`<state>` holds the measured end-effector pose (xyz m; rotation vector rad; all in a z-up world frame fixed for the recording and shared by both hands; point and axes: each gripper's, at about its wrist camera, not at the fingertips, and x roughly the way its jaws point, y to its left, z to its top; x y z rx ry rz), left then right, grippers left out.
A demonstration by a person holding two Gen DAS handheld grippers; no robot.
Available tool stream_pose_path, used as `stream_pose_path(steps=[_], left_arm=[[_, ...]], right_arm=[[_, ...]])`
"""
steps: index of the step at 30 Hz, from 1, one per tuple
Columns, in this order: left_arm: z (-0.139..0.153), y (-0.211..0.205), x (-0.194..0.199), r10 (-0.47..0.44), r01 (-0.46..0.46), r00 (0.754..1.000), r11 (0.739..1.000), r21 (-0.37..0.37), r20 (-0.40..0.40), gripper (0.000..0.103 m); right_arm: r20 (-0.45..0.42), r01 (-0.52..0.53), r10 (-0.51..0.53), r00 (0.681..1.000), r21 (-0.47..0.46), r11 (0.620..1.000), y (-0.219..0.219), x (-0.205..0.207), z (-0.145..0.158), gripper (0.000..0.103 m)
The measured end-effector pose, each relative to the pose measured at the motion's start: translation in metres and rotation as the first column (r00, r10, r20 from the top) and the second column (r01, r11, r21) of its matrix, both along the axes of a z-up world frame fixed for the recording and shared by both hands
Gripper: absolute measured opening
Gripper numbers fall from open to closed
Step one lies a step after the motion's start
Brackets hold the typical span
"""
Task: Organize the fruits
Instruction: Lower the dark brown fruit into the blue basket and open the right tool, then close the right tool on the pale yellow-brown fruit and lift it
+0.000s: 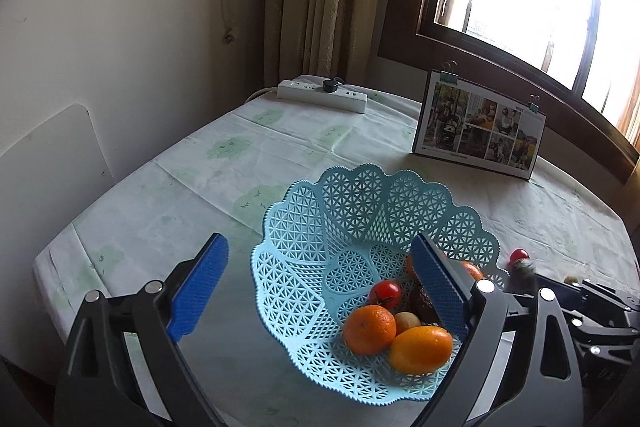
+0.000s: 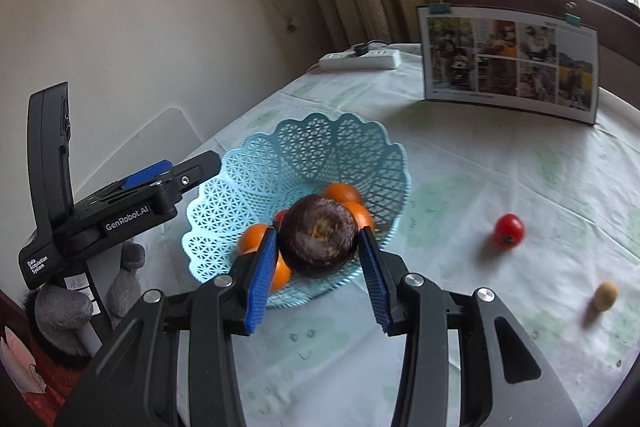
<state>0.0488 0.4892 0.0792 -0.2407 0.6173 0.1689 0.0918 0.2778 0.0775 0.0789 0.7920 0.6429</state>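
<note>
Left wrist view: the left gripper (image 1: 318, 281) hangs spread wide and empty above the near-left rim of the blue basket (image 1: 352, 203), which holds oranges (image 1: 369, 329), a tomato (image 1: 385, 294), a small tan fruit (image 1: 406, 321) and a dark fruit partly hidden by one finger. Another tomato (image 1: 519, 256) lies on the tablecloth (image 1: 200, 187) beyond the basket's right side.

Right wrist view: the right gripper (image 2: 318, 269) hovers over the basket (image 2: 328, 147), a dark round fruit (image 2: 318, 235) between its pads; the left pad touches it, a gap shows on the right, so I cannot tell whether it is clamped. A tomato (image 2: 508, 230) and a tan fruit (image 2: 605, 295) lie on the cloth, well right.
</note>
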Motion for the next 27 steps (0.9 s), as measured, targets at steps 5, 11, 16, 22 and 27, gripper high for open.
stream_pose_path(steps=[5,11,16,22,27], left_arm=[[-0.001,0.003,0.0,0.011,-0.011,1.0,1.0,-0.012,-0.003,0.094],[0.0,-0.002,0.002,0.001,-0.001,1.0,1.0,-0.02,0.001,0.094],[0.003,-0.016,0.006,-0.03,0.03,1.0,0.999,-0.015,0.003,0.095],[0.004,-0.039,0.011,-0.075,0.075,0.997,0.997,0.001,-0.007,0.098],[0.003,-0.06,0.017,-0.117,0.117,0.993,0.993,0.004,-0.016,0.098]], right_arm=[[0.003,-0.005,0.005,1.0,0.002,1.0,0.008,0.001,-0.001,0.043],[-0.017,0.048,-0.048,0.999,-0.006,0.999,-0.015,0.0,-0.009,0.043],[-0.048,0.117,-0.117,0.992,-0.007,0.993,-0.048,0.0,-0.019,0.043],[-0.065,0.209,-0.208,0.976,-0.002,0.978,-0.091,-0.006,-0.028,0.043],[-0.081,0.311,-0.311,0.947,-0.001,0.95,-0.134,-0.006,-0.033,0.043]])
